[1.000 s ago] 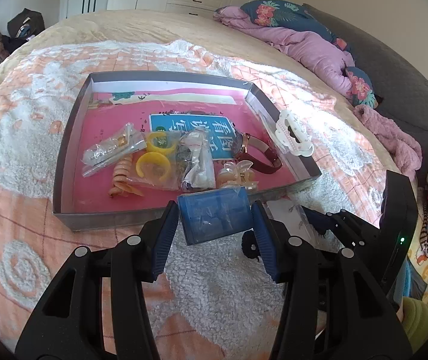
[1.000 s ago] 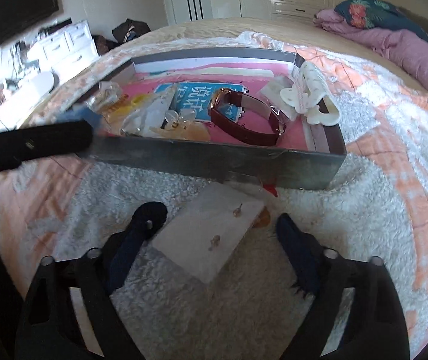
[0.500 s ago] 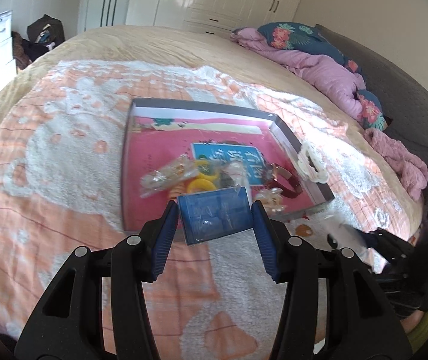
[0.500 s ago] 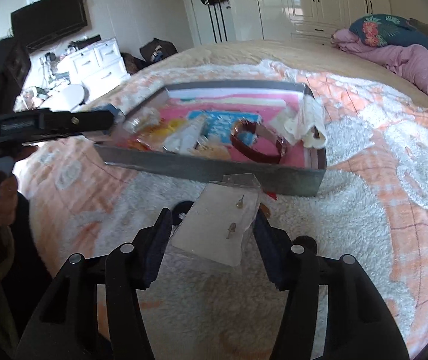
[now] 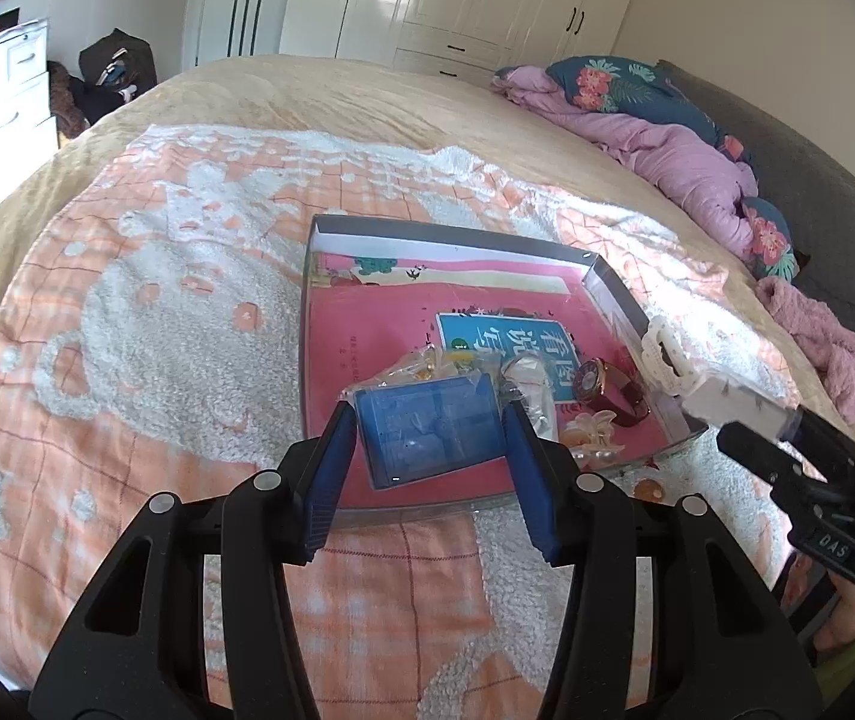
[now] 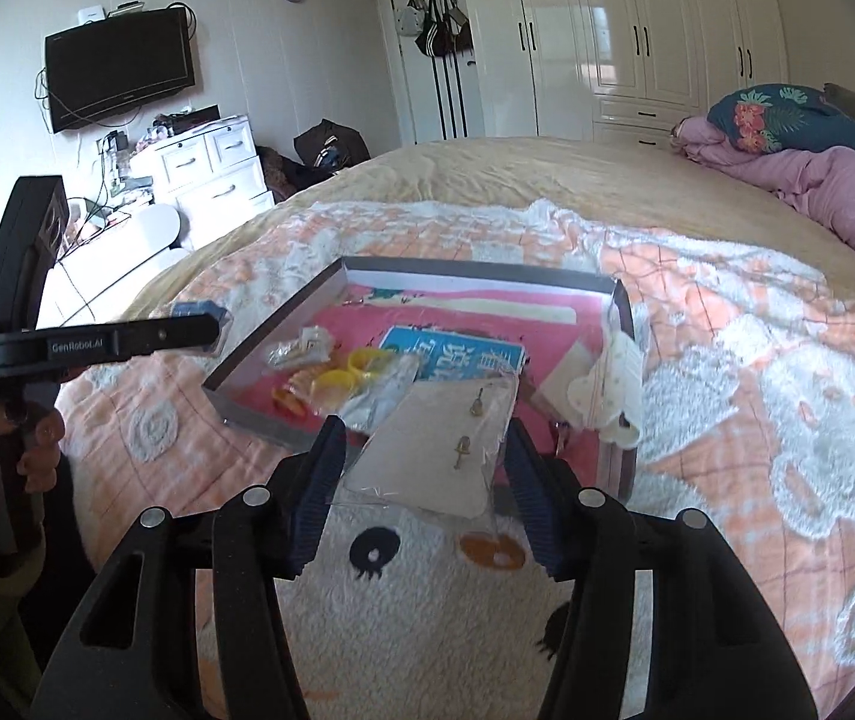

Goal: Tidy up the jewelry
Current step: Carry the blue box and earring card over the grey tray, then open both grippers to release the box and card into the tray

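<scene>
Left tool [image 5: 427, 435] clamped on small blue plastic packet [image 5: 427, 429], mid-frame over grey-walled pink tray [image 5: 367, 324]. Right tool [image 6: 424, 450] gripping clear bag with white earring card [image 6: 436, 447], centre frame, above tray's near edge.

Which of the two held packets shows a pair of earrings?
The clear packet with the white card, held by the right gripper; two small earrings sit on it. The left gripper holds a blue packet.
</scene>
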`<state>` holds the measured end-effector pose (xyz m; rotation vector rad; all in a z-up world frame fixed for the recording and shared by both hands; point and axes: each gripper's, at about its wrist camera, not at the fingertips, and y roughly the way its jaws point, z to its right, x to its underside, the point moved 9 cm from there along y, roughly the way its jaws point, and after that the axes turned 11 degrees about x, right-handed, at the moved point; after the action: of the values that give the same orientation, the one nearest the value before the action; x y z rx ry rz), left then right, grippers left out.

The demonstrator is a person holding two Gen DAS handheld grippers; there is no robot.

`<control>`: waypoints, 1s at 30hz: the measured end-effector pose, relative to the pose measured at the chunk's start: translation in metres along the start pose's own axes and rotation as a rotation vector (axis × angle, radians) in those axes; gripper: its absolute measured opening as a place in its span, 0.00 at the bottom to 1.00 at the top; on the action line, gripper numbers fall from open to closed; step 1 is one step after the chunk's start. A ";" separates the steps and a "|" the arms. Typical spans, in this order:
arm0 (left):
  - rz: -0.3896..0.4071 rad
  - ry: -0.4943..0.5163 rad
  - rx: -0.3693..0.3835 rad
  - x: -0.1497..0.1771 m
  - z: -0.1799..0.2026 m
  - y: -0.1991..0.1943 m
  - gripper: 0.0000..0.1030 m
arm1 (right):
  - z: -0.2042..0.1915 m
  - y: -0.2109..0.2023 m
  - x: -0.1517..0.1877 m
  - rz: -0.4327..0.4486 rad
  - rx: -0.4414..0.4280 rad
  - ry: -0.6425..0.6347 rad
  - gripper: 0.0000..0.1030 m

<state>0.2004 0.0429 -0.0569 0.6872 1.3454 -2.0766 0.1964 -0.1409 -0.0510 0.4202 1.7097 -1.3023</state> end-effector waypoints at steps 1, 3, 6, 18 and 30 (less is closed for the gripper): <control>-0.007 0.001 0.002 0.000 0.000 0.004 0.41 | 0.001 0.003 -0.004 0.001 0.004 -0.002 0.50; -0.015 0.007 -0.001 0.000 0.000 0.009 0.41 | 0.001 0.009 -0.008 0.002 0.006 -0.002 0.47; -0.029 0.006 -0.004 0.001 -0.001 0.020 0.41 | 0.003 0.022 -0.012 -0.005 0.015 -0.010 0.47; -0.111 0.016 -0.001 0.016 -0.004 0.060 0.41 | 0.016 0.063 0.001 -0.072 0.029 0.005 0.45; -0.087 0.020 -0.023 0.012 -0.004 0.051 0.66 | 0.021 0.047 0.002 -0.048 0.057 0.045 0.82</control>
<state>0.2281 0.0272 -0.0989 0.6520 1.4309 -2.1242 0.2393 -0.1419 -0.0800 0.4473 1.7327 -1.3889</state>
